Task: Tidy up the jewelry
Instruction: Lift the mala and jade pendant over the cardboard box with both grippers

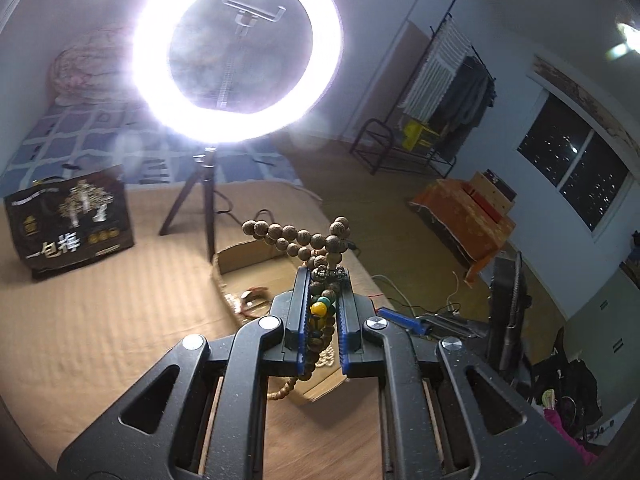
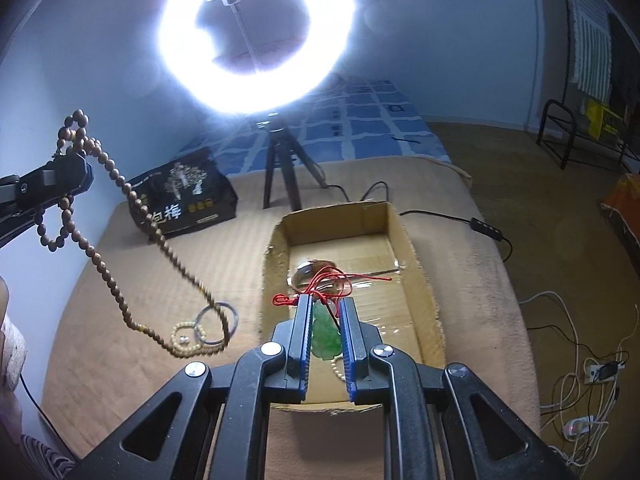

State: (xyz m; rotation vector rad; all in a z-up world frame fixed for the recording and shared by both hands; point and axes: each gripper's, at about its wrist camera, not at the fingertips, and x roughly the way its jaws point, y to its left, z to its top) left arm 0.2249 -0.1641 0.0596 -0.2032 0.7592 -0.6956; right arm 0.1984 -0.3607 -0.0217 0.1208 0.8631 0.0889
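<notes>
My left gripper (image 1: 325, 276) is clenched on a wooden bead string (image 1: 304, 238), lifted off the blanket (image 1: 120, 300); in the right wrist view its long loop (image 2: 160, 240) sags down to a metal ring (image 2: 218, 322) and pale beads (image 2: 188, 340) lying on the blanket left of the box (image 2: 416, 264). My right gripper (image 2: 325, 304) grasps a green pendant (image 2: 326, 336) over the box, its red cord (image 2: 332, 282) bunched above the tips. A ring light (image 2: 256, 36) glares behind, a dark bag (image 2: 184, 196) beside its tripod.
</notes>
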